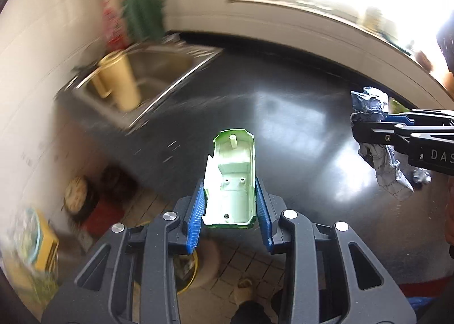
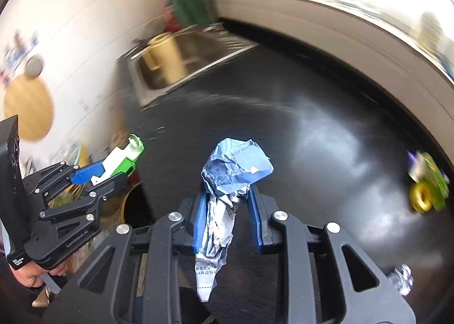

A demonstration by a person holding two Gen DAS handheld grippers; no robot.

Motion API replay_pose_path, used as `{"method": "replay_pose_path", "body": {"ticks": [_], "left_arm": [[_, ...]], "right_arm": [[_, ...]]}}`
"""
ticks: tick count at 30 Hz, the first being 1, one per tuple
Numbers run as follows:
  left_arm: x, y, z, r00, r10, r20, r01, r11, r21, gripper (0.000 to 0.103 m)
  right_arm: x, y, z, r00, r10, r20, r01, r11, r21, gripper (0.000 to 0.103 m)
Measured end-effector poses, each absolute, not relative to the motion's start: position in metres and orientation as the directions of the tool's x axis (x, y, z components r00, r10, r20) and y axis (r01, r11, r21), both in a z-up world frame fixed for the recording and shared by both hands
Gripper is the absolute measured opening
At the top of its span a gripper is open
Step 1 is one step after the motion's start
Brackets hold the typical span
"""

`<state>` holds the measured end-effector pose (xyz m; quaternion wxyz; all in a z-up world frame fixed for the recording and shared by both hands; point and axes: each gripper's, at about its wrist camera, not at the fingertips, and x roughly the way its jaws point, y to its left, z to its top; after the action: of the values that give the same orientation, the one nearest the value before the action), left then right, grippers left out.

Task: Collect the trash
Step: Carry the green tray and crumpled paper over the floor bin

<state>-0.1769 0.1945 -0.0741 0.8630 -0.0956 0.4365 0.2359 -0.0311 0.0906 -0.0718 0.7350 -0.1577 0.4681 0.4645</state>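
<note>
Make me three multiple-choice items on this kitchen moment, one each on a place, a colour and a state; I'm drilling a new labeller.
1. Where does the tan cylindrical container stand?
A. in the steel sink
B. on the dark counter
C. on the floor

2. What colour edges the plastic piece in the left gripper?
A. red
B. green
C. orange

3. How does the right gripper stand?
A. wide open, nothing in it
B. resting flat on the counter
C. shut on the crumpled blue-and-white paper

Key: 1 A, it rises from the basin; 2 B, a green rim shows around the pale shell; 3 C, the blue pads pinch the paper.
</note>
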Motion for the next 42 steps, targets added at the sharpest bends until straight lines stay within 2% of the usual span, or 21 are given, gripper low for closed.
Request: {"method": "replay_pose_path", "body": {"ticks": [7,13,21,33,42], "left_arm": [[-0.261,0.241,-0.098,0.397,0.403,-0.825,-0.693,0.721,0.019,0.034],[-0.314,0.267,-0.129,0.336,0.423,-0.841,-0.778,0.628,0.006,0.034],[-0.342,0.301,-0.186,0.341,0.387,-0.857,-0.805,0.592,-0.053,0.034],[-0.356,0.342,-0.316,0.293,0.327,-0.899,-0.83,0.554,-0.069,0.034],[-0.345,0.354,-0.374,0.269,0.286,-0.92,-0.832,0.55,-0.073,0.034]], "right_arm": [[-0.11,0.181,-0.092,-0.068,0.533,-0.843,-0.934,0.263,0.242,0.027],[-0.166,0.233,-0.122,-0.17,0.479,-0.861,-0.955,0.135,0.264,0.027],[-0.196,0.285,-0.176,-0.203,0.397,-0.895,-0.956,0.117,0.268,0.027],[-0.203,0.326,-0.282,-0.248,0.303,-0.92,-0.946,0.127,0.297,0.027],[-0.199,0.343,-0.349,-0.253,0.255,-0.933,-0.935,0.183,0.303,0.027]]}}
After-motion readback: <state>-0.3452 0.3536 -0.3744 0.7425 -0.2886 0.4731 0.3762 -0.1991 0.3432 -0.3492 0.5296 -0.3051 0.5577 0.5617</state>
